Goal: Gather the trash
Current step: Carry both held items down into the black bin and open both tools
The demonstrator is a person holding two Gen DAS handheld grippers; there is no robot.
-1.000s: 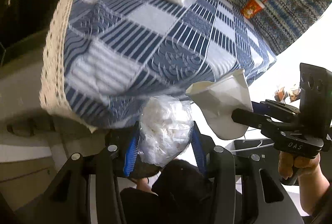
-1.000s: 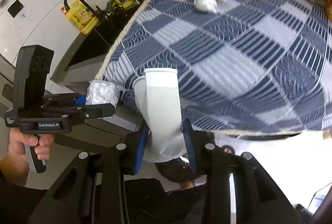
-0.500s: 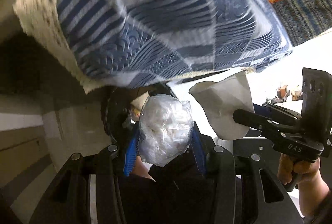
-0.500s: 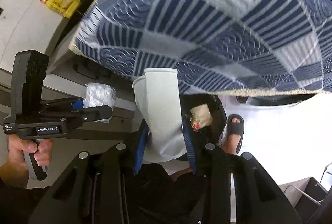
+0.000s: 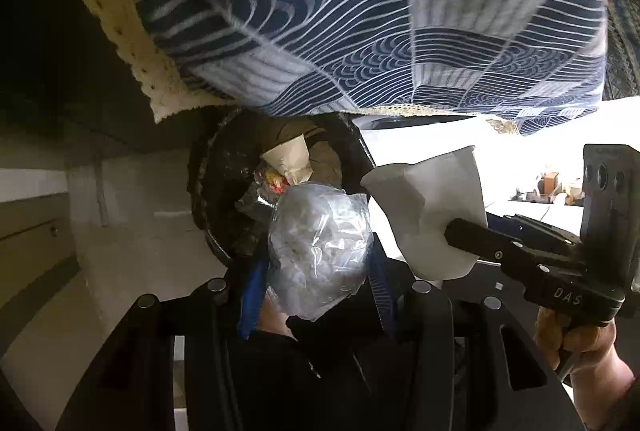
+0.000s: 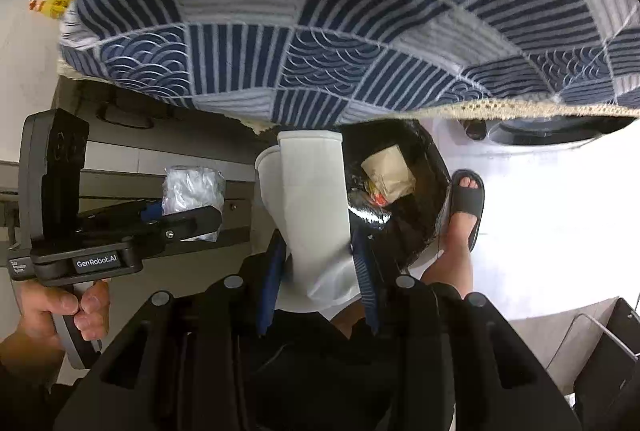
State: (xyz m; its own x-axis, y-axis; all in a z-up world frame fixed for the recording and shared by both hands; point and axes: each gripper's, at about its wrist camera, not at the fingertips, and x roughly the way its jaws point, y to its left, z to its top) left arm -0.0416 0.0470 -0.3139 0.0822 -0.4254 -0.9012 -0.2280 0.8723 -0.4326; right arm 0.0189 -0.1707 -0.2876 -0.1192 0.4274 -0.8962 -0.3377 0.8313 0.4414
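The blue patterned tablecloth point(image 5: 360, 11) overhangs the surface, and below its edge on the floor stands the black-lined trash bin point(image 5: 224, 191), mouth up, crumpled brown paper point(image 5: 290, 161) already inside. It lies ahead of and below both loads. The left gripper point(image 5: 316, 271) looks nearer; its jaws are clamped on a crumpled clear plastic bag point(image 5: 320, 251) right at the rim. The right gripper point(image 6: 320, 263) has its jaws clamped on a squashed white paper cup point(image 6: 312, 199), long axis pointing away toward the bin, just beside the opening.
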